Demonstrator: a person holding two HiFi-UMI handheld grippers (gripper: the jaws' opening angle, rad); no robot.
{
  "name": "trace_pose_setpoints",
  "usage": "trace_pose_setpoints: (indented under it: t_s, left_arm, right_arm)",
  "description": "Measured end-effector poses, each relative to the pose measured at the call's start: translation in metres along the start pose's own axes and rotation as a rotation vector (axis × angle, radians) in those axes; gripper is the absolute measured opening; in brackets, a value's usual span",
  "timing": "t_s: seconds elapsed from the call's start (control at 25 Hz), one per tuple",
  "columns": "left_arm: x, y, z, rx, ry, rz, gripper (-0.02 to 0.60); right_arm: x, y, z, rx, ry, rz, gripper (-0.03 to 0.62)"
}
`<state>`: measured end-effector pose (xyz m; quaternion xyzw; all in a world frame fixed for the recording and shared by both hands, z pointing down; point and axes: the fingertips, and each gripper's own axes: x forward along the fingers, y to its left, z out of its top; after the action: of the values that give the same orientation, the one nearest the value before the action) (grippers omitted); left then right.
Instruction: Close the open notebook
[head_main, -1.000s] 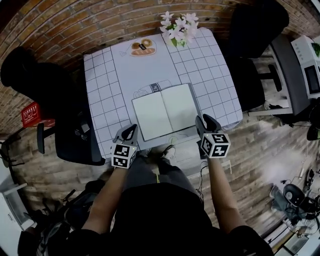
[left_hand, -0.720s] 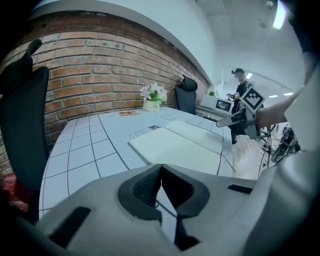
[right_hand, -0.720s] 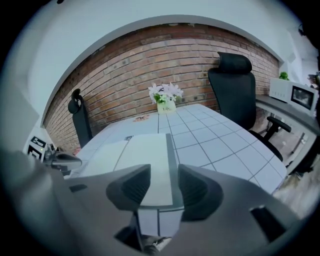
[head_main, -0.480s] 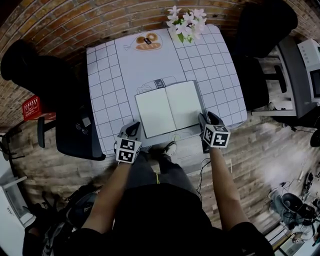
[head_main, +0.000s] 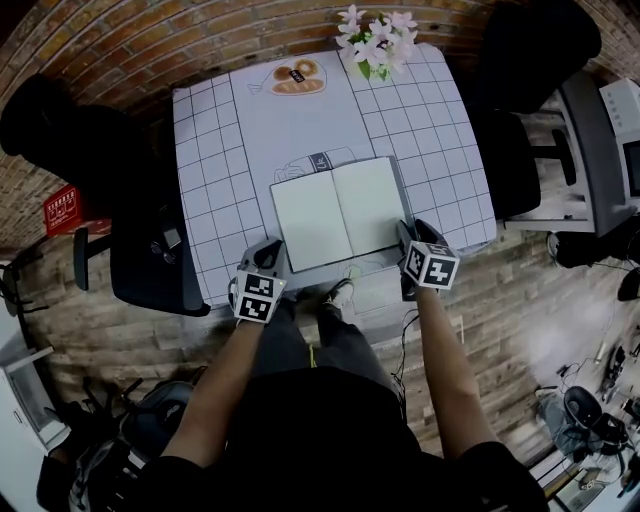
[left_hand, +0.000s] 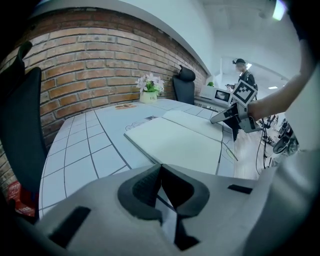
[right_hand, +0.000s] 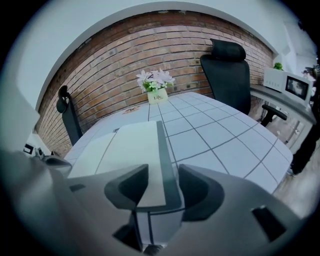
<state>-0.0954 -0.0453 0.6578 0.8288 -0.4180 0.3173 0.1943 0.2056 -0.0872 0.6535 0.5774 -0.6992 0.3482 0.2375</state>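
Observation:
The open notebook lies flat with blank pages on the grid-patterned table, near its front edge. My right gripper sits at the notebook's near right corner. In the right gripper view its jaws have just been opening, and they stand apart with the page corner and dark cover edge showing between them, the pads not pressing on it. My left gripper hovers by the near left corner, just off the notebook. Its jaws meet at the tips with nothing between them.
A pot of white flowers and a pastry picture are at the table's far side. A small striped label lies just beyond the notebook. Black office chairs stand to the left and right.
Both grippers have sunk towards the table's front edge and closer to the notebook's near corners. The right jaws have opened wider.

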Motion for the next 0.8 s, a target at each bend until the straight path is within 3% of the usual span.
trace_pose_setpoints:
  t_s: [0.44, 0.64, 0.8]
  left_arm:
    - [0.006, -0.006, -0.01, 0.035, 0.051, 0.007, 0.025]
    - [0.006, -0.006, -0.012, 0.04, 0.053, 0.013, 0.025]
    - [0.006, -0.006, -0.012, 0.044, 0.05, 0.019, 0.025]
  right_arm:
    - [-0.001, 0.004, -0.002, 0.009, 0.009, 0.009, 0.185]
    - [-0.004, 0.002, 0.001, 0.091, -0.004, 0.049, 0.151]
    - [-0.008, 0.001, 0.004, 0.101, -0.021, 0.066, 0.08]
